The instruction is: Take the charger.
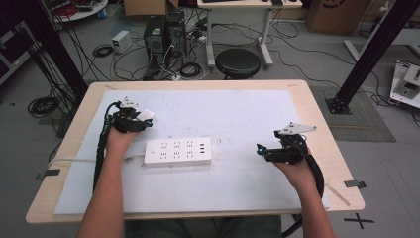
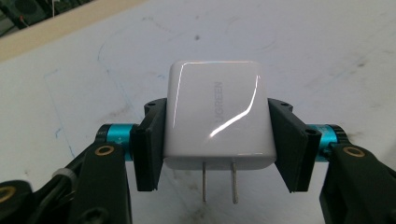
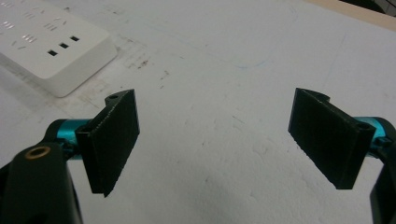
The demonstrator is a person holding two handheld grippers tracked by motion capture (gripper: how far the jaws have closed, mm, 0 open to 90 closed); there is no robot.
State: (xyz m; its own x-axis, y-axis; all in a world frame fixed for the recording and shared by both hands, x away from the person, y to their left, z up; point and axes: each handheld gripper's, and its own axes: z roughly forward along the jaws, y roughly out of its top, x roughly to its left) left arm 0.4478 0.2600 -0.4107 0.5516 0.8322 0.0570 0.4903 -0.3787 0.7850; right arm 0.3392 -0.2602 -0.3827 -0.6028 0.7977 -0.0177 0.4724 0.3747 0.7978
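The power strip [image 1: 178, 151] lies on the mat [image 1: 247, 109] near the table [image 1: 317, 114] centre, lengthwise along the near edge. The left gripper [image 1: 143, 119] sits behind its left end, with the charger [image 2: 217, 114] between its jaws. The right gripper [image 1: 261, 149] is well apart toward the right edge

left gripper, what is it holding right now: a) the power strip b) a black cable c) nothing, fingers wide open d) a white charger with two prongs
d, the left gripper is clamped on both sides of a white charger whose two metal prongs stick out toward the camera, while the power strip lies flat on the table.
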